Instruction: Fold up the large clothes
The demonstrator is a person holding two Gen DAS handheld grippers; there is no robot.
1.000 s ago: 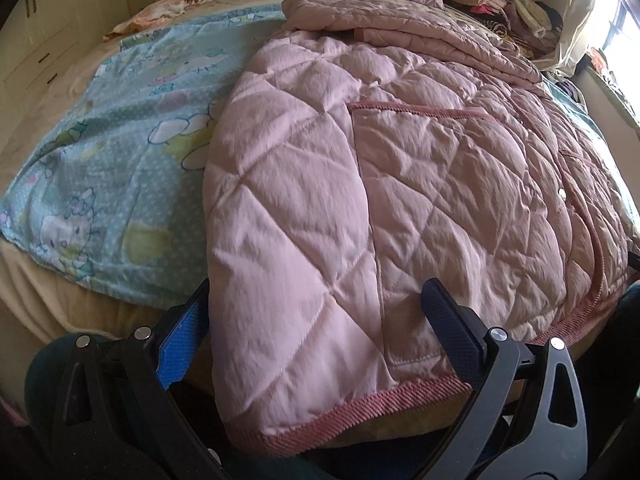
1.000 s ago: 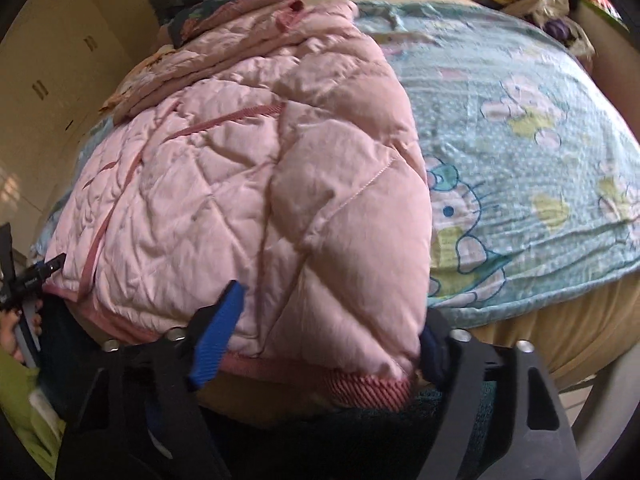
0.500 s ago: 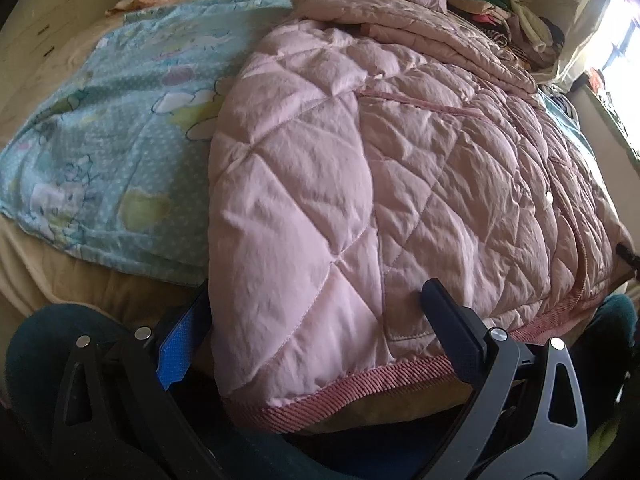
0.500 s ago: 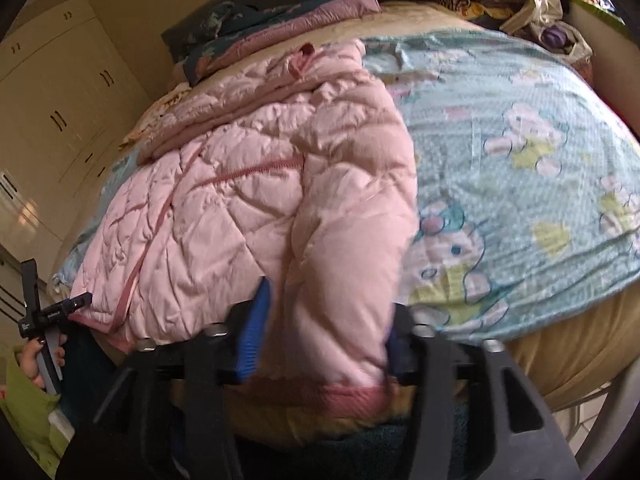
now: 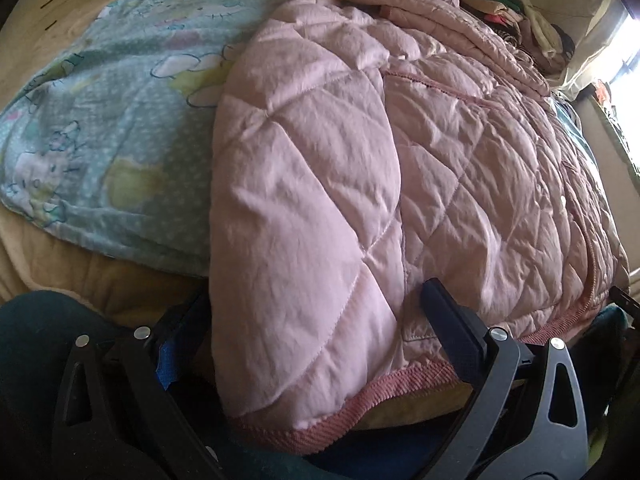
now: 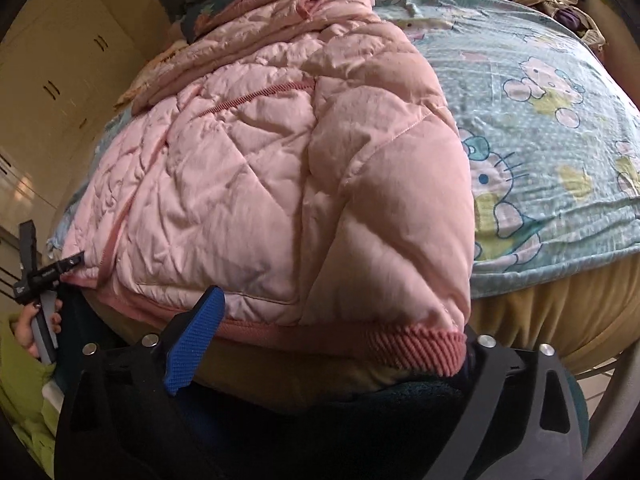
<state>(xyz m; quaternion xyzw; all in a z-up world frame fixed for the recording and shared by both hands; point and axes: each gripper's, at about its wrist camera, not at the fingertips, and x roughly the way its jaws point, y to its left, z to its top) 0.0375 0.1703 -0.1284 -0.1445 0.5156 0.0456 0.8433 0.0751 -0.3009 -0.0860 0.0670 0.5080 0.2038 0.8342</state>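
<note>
- Pink quilted jacket (image 5: 360,184) lies spread across the bed (image 6: 532,304), over a pale blue cartoon sheet (image 6: 540,120), with its ribbed hem (image 6: 400,344) hanging at the near edge of the mattress.
- Judging by the task, the step in hand looks like taking the two hem corners for a fold away from the near edge — both tools sit at that edge, one on each side of the jacket.
- To do it well, each tool should bite past the ribbed band into the padded layers, so that the thick quilting does not slip out; both corners should rise together and travel evenly, or the fold will skew.
- Right tool (image 6: 332,340): its jaws have just been opening and now stand wide; the hem corner sits between them, yet the blue pad (image 6: 192,340) stands clear of the cloth, so nothing is gripped.
- Left tool (image 5: 304,332): jaws spread wide around the folded side of the jacket; the left finger is half hidden behind the cloth, the right finger (image 5: 448,320) lies against the quilting — I judge it open, not clamped.
- Risk: the puffy sleeve fold may spring open once lifted.
</note>
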